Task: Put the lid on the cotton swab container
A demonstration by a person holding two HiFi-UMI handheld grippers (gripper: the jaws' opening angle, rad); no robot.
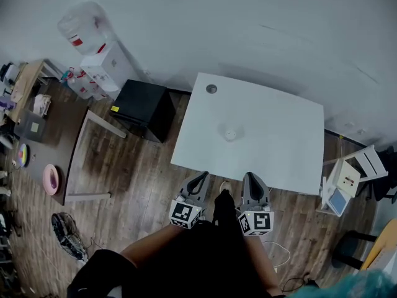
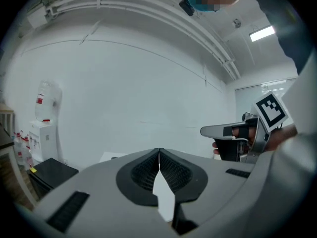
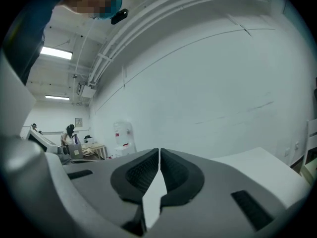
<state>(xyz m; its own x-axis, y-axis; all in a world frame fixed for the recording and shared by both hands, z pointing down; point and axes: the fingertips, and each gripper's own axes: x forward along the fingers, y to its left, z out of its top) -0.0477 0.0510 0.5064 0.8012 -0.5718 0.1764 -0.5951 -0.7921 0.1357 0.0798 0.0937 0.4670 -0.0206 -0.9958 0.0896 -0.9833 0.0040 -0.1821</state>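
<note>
A small white round container (image 1: 231, 133) stands near the middle of the white table (image 1: 285, 135). A small grey disc (image 1: 211, 89) lies near the table's far left corner; whether it is the lid I cannot tell. Both grippers are held side by side just short of the table's near edge, well back from the container. My left gripper (image 1: 203, 175) (image 2: 159, 152) is shut with nothing in it. My right gripper (image 1: 248, 176) (image 3: 159, 152) is also shut and empty; its grey body also shows at the right of the left gripper view (image 2: 223, 131).
A black cabinet (image 1: 146, 107) stands against the table's left side, with a water dispenser (image 1: 102, 61) behind it. A wooden table frame (image 1: 87, 160) and a pink bowl (image 1: 51, 179) are further left. A white stool (image 1: 347, 179) sits at the table's right corner. Cables lie on the wooden floor.
</note>
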